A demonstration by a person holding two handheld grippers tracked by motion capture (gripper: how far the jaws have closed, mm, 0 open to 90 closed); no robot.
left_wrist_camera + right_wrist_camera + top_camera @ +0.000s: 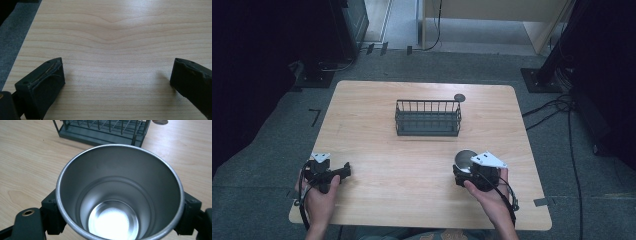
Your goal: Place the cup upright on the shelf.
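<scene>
A light wooden table (422, 165) carries a dark wire rack (428, 118), which stands a little toward twelve o'clock of the table's middle. Just off the rack's corner at about one o'clock lies a small dark round disc (459, 97).

The right hand-held gripper (469, 172) sits toward five o'clock on the table, held by the person's right hand (489, 192). It is clenched on a shiny metal cup (465, 159), one black jaw pressing each side of the cup's wall. In the right gripper view the cup (120, 192) opens toward the camera, its inside bare and bright at the bottom, with the rack (100, 130) beyond it at twelve o'clock.

The left hand-held gripper (343, 171) rests toward seven o'clock, near the table's left edge, in the person's left hand (323, 192). In the left gripper view its jaws stand wide apart, released, with plain wood grain of the table (112, 50) between them. The two grippers are well apart.
</scene>
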